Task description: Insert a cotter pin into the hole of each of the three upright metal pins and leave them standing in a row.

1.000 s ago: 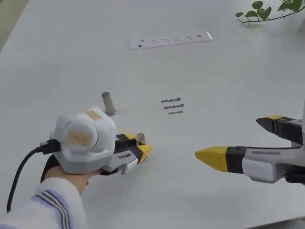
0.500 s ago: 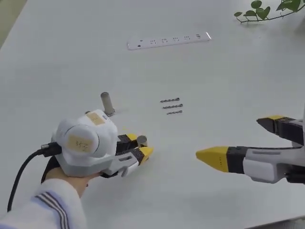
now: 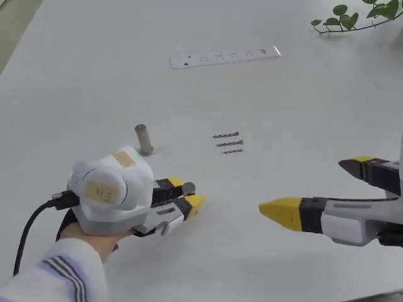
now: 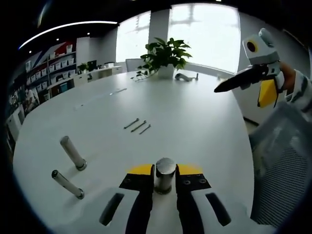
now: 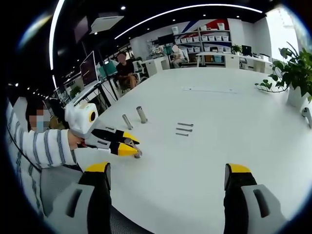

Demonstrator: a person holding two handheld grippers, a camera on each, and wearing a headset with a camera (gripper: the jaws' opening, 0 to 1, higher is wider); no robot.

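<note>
Left gripper [image 3: 186,194]: jaws narrow, closed on a metal pin [image 4: 165,175]. The pin stands upright between the yellow tips with its base on the worktop [image 3: 94,75], toward the near edge.

Second metal pin [image 4: 73,152] and third metal pin [image 4: 67,184]: both upright, near each other, apart from the left gripper and on its far-edge side.

Cotter pins [image 3: 227,143]: three, lying flat and side by side in a short stack near mid-worktop. They are well apart from all the metal pins and from both grippers.

Right gripper [image 5: 168,178]: jaws spread wide, nothing between them, held above the worktop near its near edge.

Power strip [image 3: 225,56]: lies toward the far edge. Plant [image 3: 352,16]: at the far right corner.
</note>
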